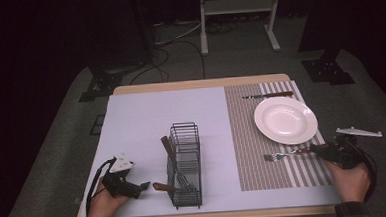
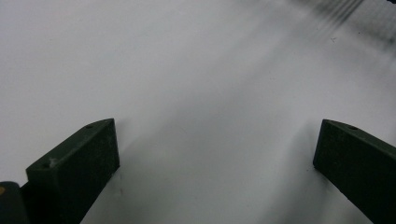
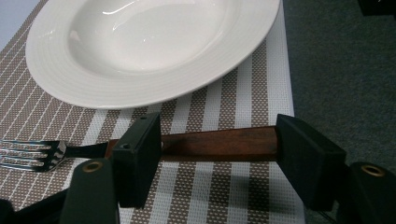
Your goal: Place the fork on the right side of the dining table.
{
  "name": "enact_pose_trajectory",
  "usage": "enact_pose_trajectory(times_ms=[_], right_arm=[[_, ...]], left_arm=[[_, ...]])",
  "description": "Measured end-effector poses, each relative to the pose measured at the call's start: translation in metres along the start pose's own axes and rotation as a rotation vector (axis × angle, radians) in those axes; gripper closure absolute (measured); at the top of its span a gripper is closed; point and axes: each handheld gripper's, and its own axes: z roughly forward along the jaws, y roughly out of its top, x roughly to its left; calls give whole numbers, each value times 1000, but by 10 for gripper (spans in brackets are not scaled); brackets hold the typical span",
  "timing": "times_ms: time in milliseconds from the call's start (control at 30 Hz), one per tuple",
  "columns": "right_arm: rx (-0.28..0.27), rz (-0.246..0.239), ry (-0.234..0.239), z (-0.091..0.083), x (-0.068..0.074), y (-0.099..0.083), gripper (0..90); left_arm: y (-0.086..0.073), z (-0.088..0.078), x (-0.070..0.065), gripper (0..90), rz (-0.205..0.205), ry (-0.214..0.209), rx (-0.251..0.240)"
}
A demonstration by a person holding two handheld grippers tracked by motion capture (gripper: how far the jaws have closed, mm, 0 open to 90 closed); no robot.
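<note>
A fork (image 1: 283,155) with a wooden handle (image 3: 219,143) lies on the striped placemat (image 1: 252,135), just in front of the white plate (image 1: 285,119), tines (image 3: 28,156) pointing left. My right gripper (image 1: 317,149) is low over the handle with its jaws apart. The handle lies between the jaws (image 3: 219,135), and the pads do not press its sides. Above the white table cover at the front left, my left gripper (image 1: 142,187) is open (image 2: 215,154) with nothing between its jaws. The plate (image 3: 140,46) is empty.
A black wire caddy (image 1: 185,164) stands at the table's front middle, right of my left gripper. One wooden-handled utensil (image 1: 166,146) stands in it and another (image 1: 162,186) pokes out low on its left. A knife (image 1: 268,95) lies beyond the plate.
</note>
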Motion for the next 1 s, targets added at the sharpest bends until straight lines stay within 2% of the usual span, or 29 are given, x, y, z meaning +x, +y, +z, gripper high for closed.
enact_pose_trajectory(times_ms=[200,400,500,600,800,1000], right_arm=[[22,21,12,5,-3,-2,315],[36,7,3,8,-4,-3,308],[52,-25,-23,11,-1,-3,310],[54,-27,-26,12,-1,-3,312],[1,-32,-13,3,3,-1,311],[-53,-90,37,-5,23,3,293]], left_arm=[[0,0,0,0,0,0,0],[0,0,0,0,0,0,0],[0,0,0,0,0,0,0],[0,0,0,0,0,0,0],[0,0,0,0,0,0,0],[0,0,0,0,0,0,0]])
